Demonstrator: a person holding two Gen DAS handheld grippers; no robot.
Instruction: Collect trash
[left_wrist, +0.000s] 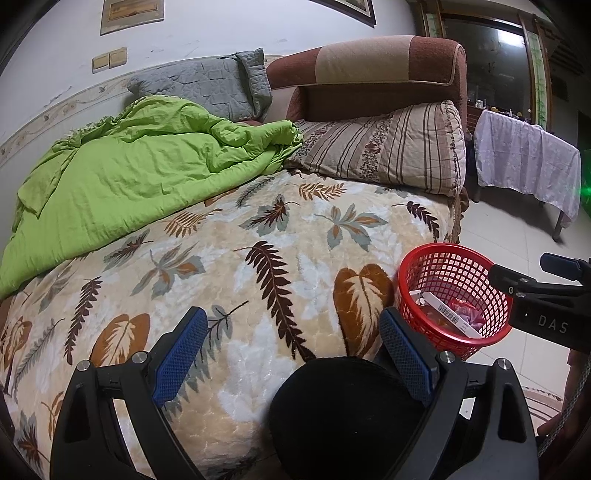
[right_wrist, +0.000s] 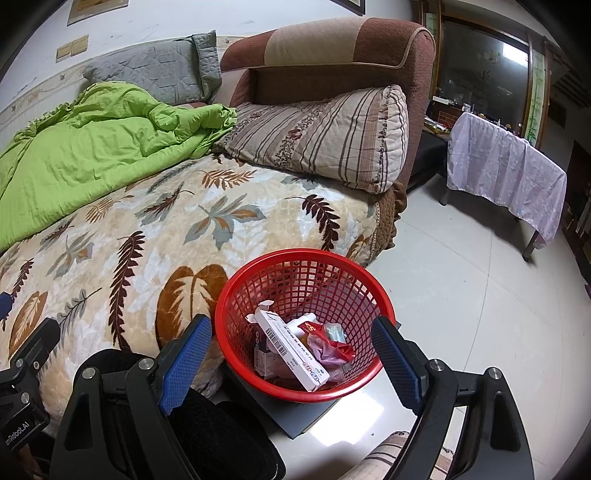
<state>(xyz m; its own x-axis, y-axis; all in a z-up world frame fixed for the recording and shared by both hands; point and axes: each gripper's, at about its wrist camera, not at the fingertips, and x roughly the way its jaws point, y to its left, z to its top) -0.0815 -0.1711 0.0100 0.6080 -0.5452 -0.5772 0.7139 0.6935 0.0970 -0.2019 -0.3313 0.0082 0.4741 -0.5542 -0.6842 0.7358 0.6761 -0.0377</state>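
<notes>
A red mesh basket stands on the floor beside the bed; it also shows in the left wrist view. It holds trash: a long white box, a red wrapper and other small packets. My right gripper is open and empty, hovering above the basket with its jaws on either side of it. My left gripper is open and empty above the front edge of the leaf-patterned blanket. The right gripper's body shows at the right of the left wrist view.
A green quilt lies on the bed's left, a striped pillow and a brown sofa arm at its head. A table under a pale floral cloth stands on the tiled floor. A black round object is below my left gripper.
</notes>
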